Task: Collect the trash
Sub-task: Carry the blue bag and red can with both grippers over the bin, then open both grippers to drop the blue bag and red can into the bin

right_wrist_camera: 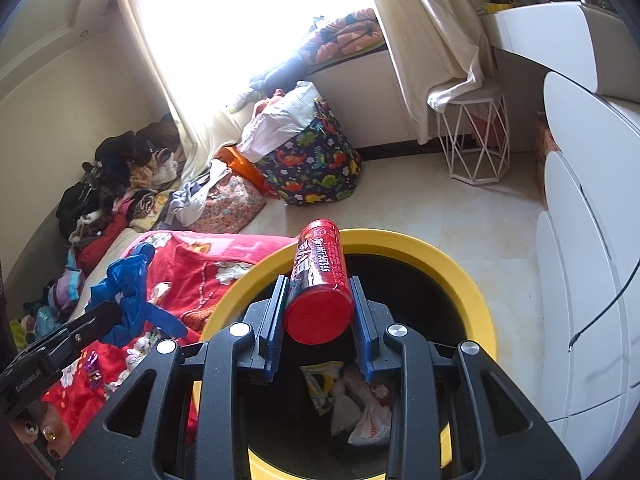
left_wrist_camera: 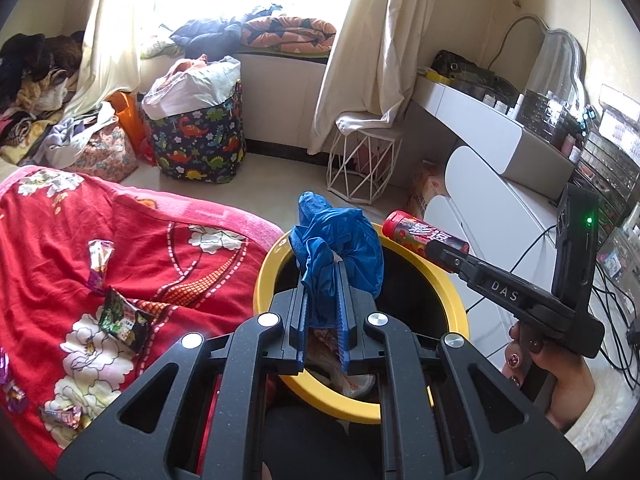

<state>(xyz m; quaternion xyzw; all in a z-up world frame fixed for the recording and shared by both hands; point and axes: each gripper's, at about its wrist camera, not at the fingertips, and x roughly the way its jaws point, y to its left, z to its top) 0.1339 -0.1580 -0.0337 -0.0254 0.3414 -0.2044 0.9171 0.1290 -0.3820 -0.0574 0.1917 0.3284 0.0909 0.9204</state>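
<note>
Holding glove (left_wrist_camera: 340, 240), can (right_wrist_camera: 318, 280), over bin (right_wrist_camera: 472, 280) w/ wrappers (right_wrist_camera: 352, 404)

Left gripper (left_wrist_camera: 324, 280) points downward, jaws clamped together; right gripper (right_wrist_camera: 318, 300) angles downward too, jaws partly apart, gripping.

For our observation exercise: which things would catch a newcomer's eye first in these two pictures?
A round black bin with a bright yellow rim sits in the middle, beside a red flowered blanket. Over the bin, the right gripper clamps a red cylindrical snack can, and the left gripper pinches a crumpled blue glove.
</note>
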